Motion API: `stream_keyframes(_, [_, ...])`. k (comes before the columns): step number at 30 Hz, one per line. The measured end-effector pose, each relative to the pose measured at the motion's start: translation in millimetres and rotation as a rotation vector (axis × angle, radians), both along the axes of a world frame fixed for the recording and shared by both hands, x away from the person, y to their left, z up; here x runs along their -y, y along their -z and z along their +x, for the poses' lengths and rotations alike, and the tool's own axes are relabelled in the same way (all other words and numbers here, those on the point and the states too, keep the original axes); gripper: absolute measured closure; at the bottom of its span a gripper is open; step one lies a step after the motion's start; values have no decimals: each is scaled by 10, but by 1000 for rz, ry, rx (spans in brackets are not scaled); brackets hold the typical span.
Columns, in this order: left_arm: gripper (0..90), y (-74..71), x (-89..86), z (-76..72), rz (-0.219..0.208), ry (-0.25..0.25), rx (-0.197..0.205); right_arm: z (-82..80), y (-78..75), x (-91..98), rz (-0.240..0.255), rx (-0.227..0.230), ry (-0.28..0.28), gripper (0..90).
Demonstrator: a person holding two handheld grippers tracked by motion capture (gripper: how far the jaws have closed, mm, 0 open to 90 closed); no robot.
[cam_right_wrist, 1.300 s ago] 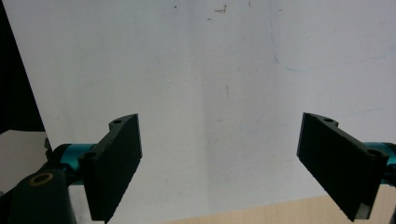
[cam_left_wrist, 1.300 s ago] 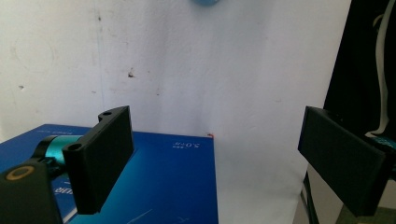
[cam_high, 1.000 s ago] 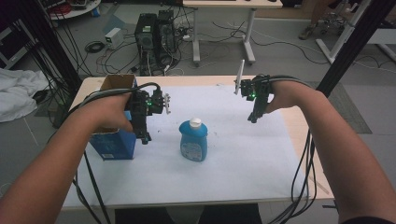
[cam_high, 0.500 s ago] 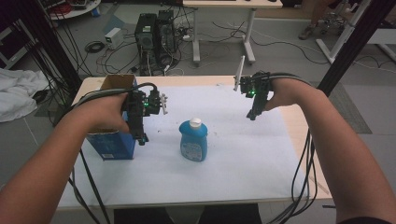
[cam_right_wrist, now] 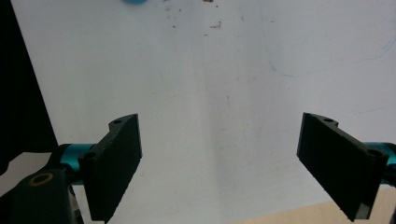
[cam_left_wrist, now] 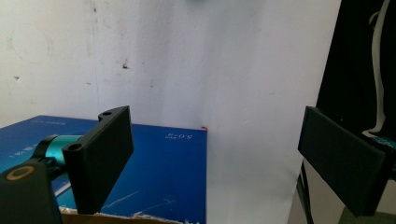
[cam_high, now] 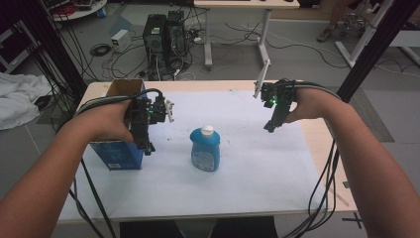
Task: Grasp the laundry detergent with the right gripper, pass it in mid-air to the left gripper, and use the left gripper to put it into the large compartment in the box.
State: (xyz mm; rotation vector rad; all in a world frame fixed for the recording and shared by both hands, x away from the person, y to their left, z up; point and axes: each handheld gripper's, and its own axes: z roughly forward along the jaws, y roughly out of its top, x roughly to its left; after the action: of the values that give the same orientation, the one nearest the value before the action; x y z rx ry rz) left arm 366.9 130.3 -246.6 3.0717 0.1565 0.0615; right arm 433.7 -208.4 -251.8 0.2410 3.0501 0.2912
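Grey floor (cam_high: 307, 54) with tangled cables (cam_high: 121, 52), computer towers (cam_high: 166, 32), second desk (cam_high: 247, 4) behind.

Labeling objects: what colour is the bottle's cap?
White, on a blue bottle; the cap shows best in the high view.

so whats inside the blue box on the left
Its top is open: the blue box shows brown cardboard flaps, but the left gripper and hand cover the opening, so any contents are hidden.
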Motion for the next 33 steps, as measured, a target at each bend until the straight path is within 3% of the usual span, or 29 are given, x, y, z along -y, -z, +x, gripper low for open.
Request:
stream_keyframes(9, [105, -11, -17, -28, -26, 10, 4, -212, 84, 161, 94, -34, 23, 131])
stream_keyframes(15, [105, -3, 2, -46, -31, 19, 9, -371, 180, 190, 114, -39, 23, 131])
stream_keyframes(27, [105, 21, 9, -83, -28, 33, 10, -651, 382, 40, 222, -28, -14, 131])
stream_keyframes(33, [105, -5, -4, -99, -29, 37, 16, -700, 505, -83, 244, -33, -22, 131])
